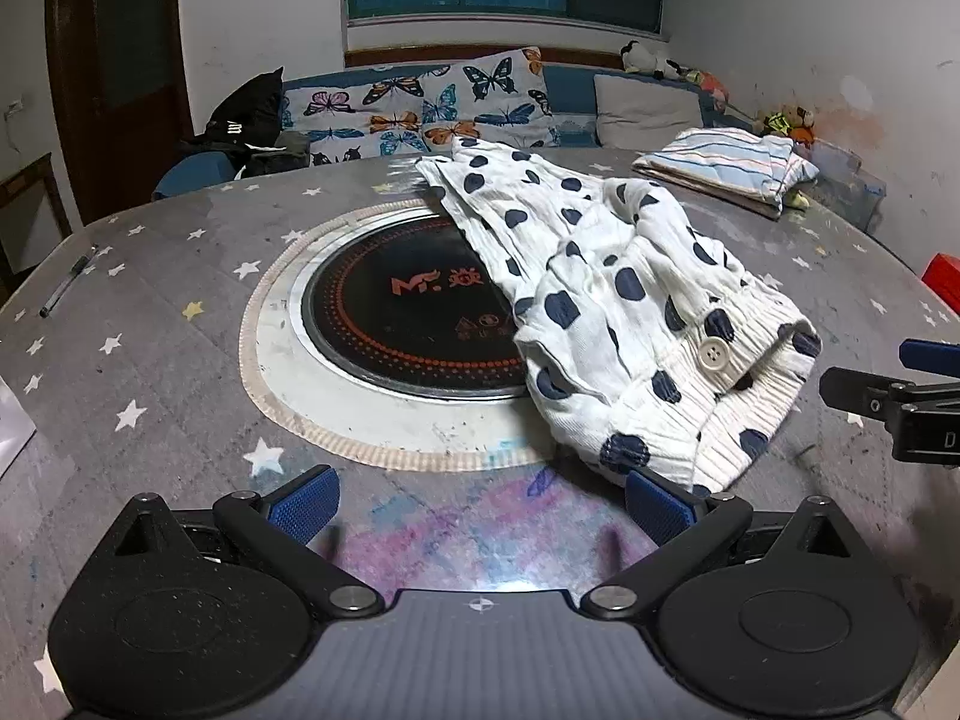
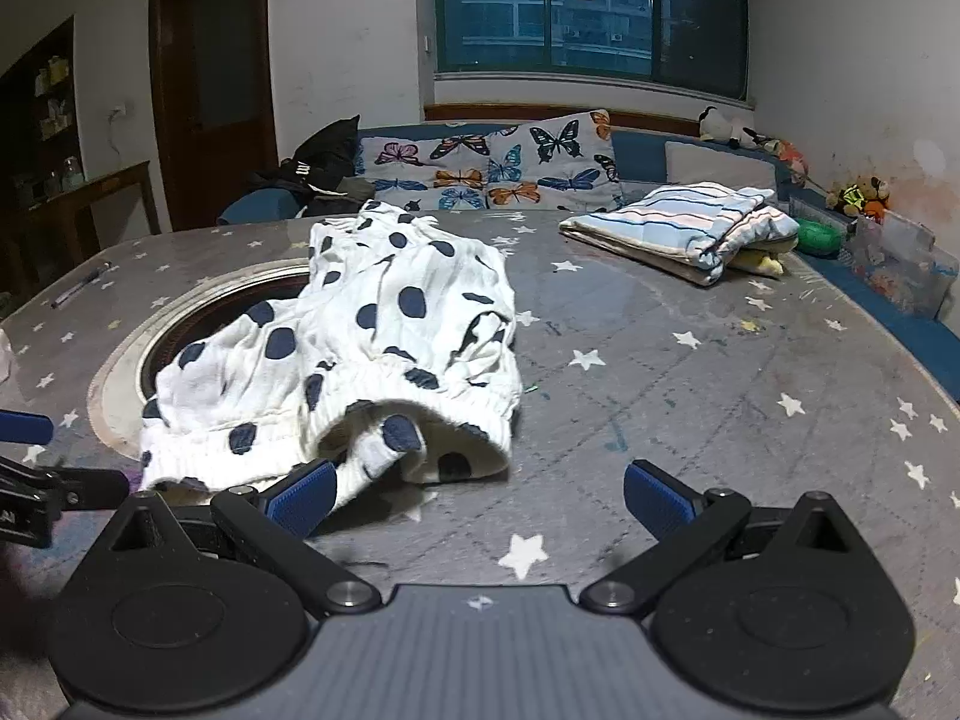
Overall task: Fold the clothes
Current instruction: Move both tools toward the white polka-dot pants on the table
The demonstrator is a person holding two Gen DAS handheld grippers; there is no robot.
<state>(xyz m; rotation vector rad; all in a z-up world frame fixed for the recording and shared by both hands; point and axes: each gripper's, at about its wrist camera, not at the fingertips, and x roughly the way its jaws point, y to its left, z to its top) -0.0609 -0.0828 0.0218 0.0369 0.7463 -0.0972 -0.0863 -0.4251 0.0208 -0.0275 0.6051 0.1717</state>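
Note:
White trousers with dark blue spots [image 1: 606,294] lie crumpled on the round grey star-print table [image 1: 150,372], partly over the inset black cooktop [image 1: 414,312]. The ribbed waistband with a white button [image 1: 713,354] faces me. My left gripper [image 1: 480,501] is open and empty, its right pad beside the waistband edge. In the right wrist view the trousers [image 2: 360,354] lie ahead and to the left. My right gripper [image 2: 477,495] is open and empty, its left pad just before the waistband opening. Each gripper shows at the edge of the other's view.
A folded striped garment [image 1: 729,165] lies at the table's far right, also in the right wrist view [image 2: 684,228]. A pen [image 1: 66,288] lies at the left edge. A sofa with butterfly cushions [image 1: 432,108] stands behind the table. A red object [image 1: 942,279] sits at the right edge.

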